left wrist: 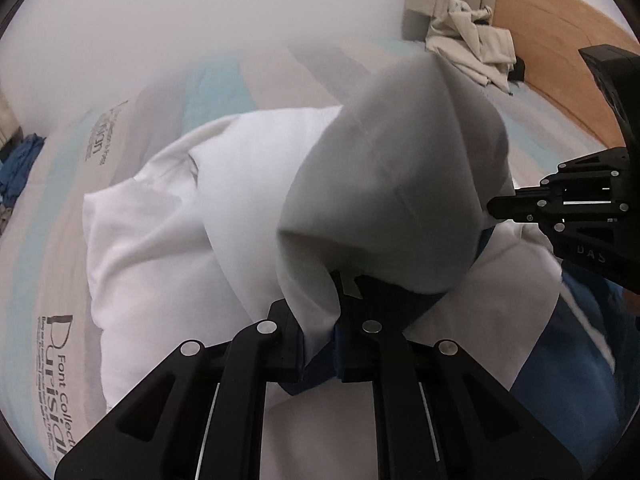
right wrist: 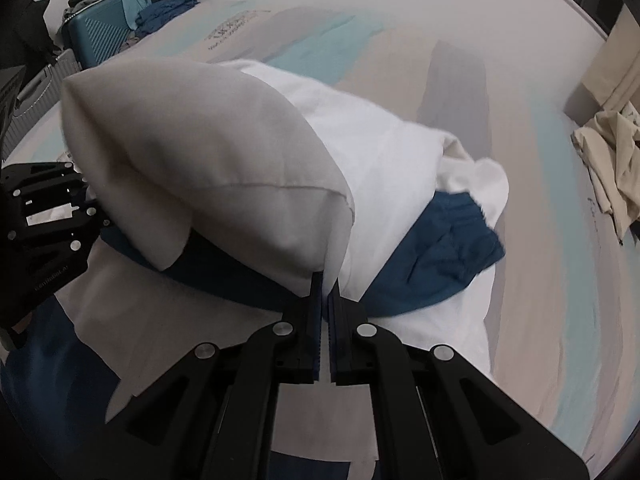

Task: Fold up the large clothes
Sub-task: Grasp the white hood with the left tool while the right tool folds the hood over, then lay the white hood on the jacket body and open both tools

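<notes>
A large white garment with dark blue panels [left wrist: 160,216] lies on the striped bed. My left gripper [left wrist: 320,320] is shut on a fold of its white cloth [left wrist: 400,168], which arches up above the rest. My right gripper [right wrist: 325,292] is shut on the other end of the same lifted fold [right wrist: 192,140]. Each gripper shows in the other's view: the right one at the right edge [left wrist: 496,206], the left one at the left edge [right wrist: 96,200]. A blue sleeve cuff [right wrist: 452,248] lies on the white body below the fold.
The bed cover [right wrist: 460,80] has grey, teal and beige stripes with printed lettering [left wrist: 60,364]. A crumpled beige cloth [left wrist: 472,48] lies at the far side, also in the right wrist view [right wrist: 608,152]. A teal suitcase [right wrist: 100,36] with clothes stands beyond the bed. A wooden headboard [left wrist: 560,40] curves behind.
</notes>
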The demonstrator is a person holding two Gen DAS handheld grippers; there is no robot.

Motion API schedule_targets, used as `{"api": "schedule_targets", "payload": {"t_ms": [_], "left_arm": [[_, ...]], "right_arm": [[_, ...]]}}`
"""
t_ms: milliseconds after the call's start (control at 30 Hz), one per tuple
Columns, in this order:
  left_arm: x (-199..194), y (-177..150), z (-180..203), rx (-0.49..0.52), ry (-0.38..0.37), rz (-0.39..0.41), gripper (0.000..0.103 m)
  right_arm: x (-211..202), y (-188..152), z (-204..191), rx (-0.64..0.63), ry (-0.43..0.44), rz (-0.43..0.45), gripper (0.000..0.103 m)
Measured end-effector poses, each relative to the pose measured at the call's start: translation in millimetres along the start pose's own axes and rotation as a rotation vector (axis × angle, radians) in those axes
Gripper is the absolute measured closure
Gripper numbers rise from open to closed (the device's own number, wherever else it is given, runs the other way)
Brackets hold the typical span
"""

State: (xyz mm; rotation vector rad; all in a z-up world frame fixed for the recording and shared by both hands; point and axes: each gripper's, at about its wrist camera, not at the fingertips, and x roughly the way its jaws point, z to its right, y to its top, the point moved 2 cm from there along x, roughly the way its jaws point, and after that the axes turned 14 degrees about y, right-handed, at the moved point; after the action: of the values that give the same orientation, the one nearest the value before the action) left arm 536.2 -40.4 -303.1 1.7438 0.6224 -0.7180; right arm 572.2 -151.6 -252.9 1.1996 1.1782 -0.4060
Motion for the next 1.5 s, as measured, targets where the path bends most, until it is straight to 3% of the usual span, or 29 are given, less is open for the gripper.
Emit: {"api": "schedule_targets", "payload": {"t_ms": [333, 667, 833, 900, 967, 1033, 1067, 1167, 1333, 1400, 1500], "left_arm": [[19.7, -28.9, 5.9, 0.028, -0.023, -0.050, 0.093], [23.4, -34.2, 2.0, -0.025, -0.031, -0.079, 0.091], [14.5, -30.7, 5.0, -0.005, -0.010, -0.060, 0.090], [9.6, -30.1, 3.1, -0.019, -0.012, -0.062, 0.073], [4.4, -30.1, 1.7, -0.022, -0.004, -0.055, 0.066], [-2.1, -32.0, 0.1, -0.014, 0.000, -0.052, 0.065], [-7.1, -33.0, -1.3, -0.013, 0.003, -0.047, 0.061], [-17.5, -34.0, -6.5, -0.034, 0.017, -0.045, 0.041], [-42.1, -33.9, -18.6, -0.065, 0.040, -0.030, 0.021], [-51.8, -33.3, -22.9, -0.088, 0.037, -0.028, 0.006], [-65.6, -33.7, -30.0, -0.131, 0.033, -0.039, 0.006]], "right_arm": [[24.0, -20.8, 3.0, 0.004, 0.004, -0.037, 0.101], [33.0, -27.1, 1.2, 0.011, -0.012, -0.034, 0.101], [23.7, -28.4, -1.8, 0.010, -0.034, 0.001, 0.098], [17.0, -28.7, -4.6, 0.000, -0.066, 0.019, 0.094], [11.0, -28.9, -9.3, -0.008, -0.076, 0.026, 0.092], [4.3, -29.9, -11.0, -0.013, -0.082, 0.041, 0.085], [1.1, -30.6, -11.5, -0.010, -0.081, 0.046, 0.076], [-10.4, -32.3, -9.2, 0.017, -0.080, 0.077, 0.057], [-27.5, -37.6, -10.5, 0.043, -0.070, 0.102, 0.045], [-34.8, -38.5, -13.7, 0.046, -0.052, 0.114, 0.037], [-49.4, -41.5, -19.2, 0.042, -0.044, 0.137, 0.025]]}}
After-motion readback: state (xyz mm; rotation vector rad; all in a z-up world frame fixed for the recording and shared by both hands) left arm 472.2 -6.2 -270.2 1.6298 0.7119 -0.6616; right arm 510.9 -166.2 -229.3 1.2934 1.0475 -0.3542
